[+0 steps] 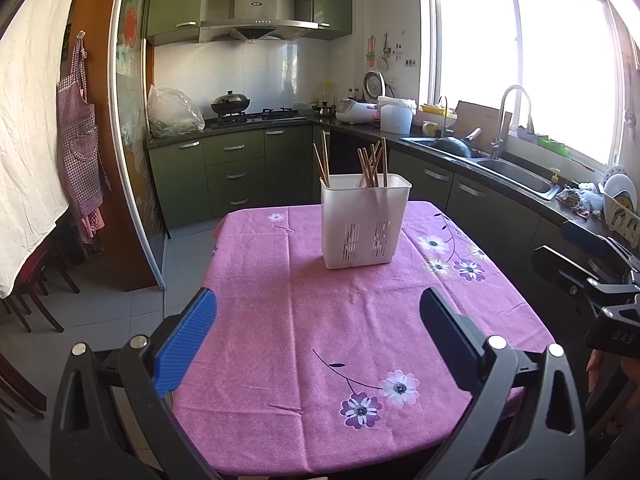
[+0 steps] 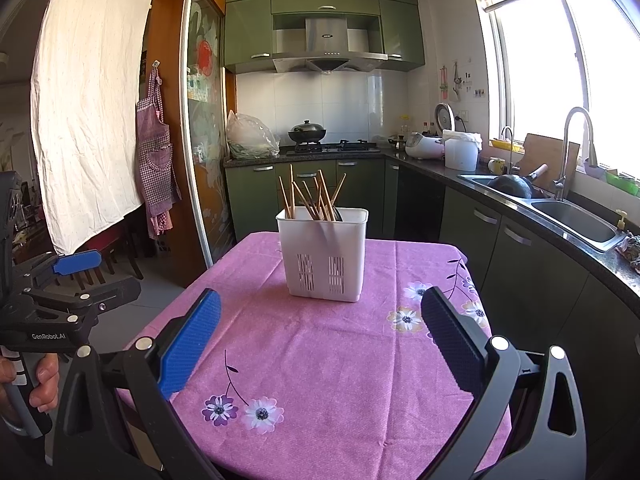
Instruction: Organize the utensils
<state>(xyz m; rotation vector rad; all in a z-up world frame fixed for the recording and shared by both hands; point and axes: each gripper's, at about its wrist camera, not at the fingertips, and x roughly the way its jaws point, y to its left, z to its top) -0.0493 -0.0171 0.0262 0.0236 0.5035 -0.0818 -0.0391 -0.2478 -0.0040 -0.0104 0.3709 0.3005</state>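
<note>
A white slotted utensil holder stands upright on the far part of a table with a pink flowered cloth. Several wooden chopsticks stick up out of it, two of them in its left compartment. The holder and chopsticks also show in the right wrist view. My left gripper is open and empty, above the near part of the table, well short of the holder. My right gripper is open and empty, also short of the holder.
Green kitchen cabinets and a dark counter run behind and to the right of the table, with a sink and faucet. A stove with a wok is at the back. An apron hangs on the left wall. Chairs stand left.
</note>
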